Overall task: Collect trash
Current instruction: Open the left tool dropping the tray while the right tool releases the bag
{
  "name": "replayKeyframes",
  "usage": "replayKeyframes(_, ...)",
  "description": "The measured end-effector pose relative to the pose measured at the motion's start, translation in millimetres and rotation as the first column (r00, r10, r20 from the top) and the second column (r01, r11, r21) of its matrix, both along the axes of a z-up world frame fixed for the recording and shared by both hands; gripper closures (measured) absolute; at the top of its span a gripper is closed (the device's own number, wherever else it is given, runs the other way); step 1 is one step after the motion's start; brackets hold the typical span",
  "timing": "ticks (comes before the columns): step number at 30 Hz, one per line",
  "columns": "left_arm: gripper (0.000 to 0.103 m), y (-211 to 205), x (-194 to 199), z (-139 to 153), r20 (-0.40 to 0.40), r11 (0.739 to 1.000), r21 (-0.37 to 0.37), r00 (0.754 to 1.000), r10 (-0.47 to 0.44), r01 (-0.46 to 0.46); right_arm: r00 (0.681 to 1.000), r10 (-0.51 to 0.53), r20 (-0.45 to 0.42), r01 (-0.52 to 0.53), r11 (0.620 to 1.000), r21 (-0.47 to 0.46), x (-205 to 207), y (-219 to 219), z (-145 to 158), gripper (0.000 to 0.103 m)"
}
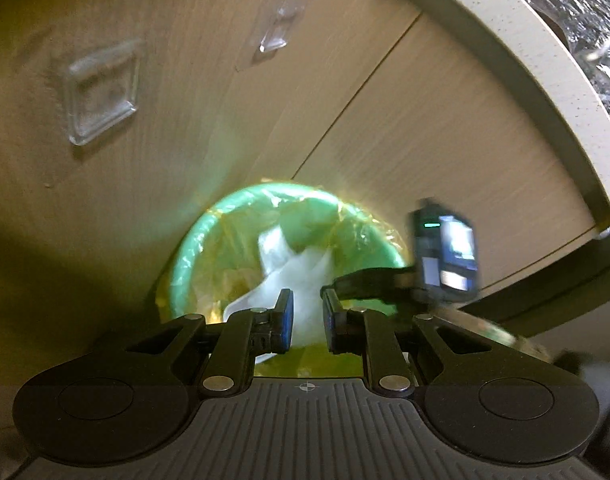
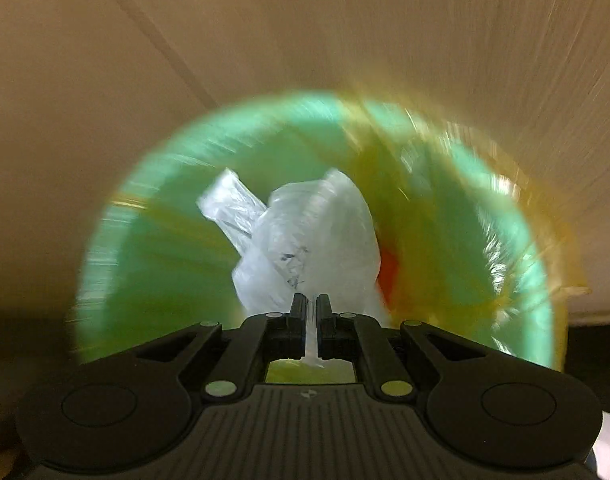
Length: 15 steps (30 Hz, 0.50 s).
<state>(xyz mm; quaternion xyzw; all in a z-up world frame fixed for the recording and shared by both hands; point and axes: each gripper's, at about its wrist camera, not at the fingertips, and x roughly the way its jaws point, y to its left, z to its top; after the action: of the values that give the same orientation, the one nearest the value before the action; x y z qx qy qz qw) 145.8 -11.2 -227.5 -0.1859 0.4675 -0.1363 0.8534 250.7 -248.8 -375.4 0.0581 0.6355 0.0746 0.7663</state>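
Two tools work over the green bin, its yellow liner keeping the inside clean. Right tool is clamped on a white plastic bag, which hangs ahead of its tips above the bin's mouth, likely for dropping. Left tool is partly open; whether it pinches anything, I cannot tell.

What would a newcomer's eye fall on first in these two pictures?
The green bin with its yellow liner fills the middle of both views, set against a pale wooden cabinet. Over its mouth the right gripper has its jaws shut on a white plastic bag.
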Motion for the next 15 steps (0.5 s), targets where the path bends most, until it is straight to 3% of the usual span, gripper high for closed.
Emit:
replayKeyframes(2,0.085,5,-3,-1,-0.001,1.000,-0.010,1.000,0.004,-0.004,0.999,0.017,-0.034,-0.019,0.998,-0.052,11,3,-18,0.095)
replayKeyframes(6,0.085,9,-6,-4,-0.019,1.000,-0.010,1.000,0.001,-0.002,0.993,0.084,-0.085,-0.097,0.983,-0.155,32,23,-46,0.067)
replayKeyframes(9,0.085,10,-7,-4,-0.020,1.000,0.000,0.999,-0.025,0.025,0.985,0.095,-0.141,-0.129,0.960,-0.250,44,38,-76,0.071)
replayKeyframes(12,0.085,16,-10,0,-0.020,1.000,-0.005,1.000,-0.023,0.023,0.972,0.003,-0.234,-0.073,0.953,-0.293,49,41,-113,0.078)
replayKeyframes(15,0.085,23,-12,3,-0.026,1.000,-0.009,1.000,-0.008,0.008,0.943,-0.092,-0.319,0.029,0.980,-0.197,44,35,-141,0.082)
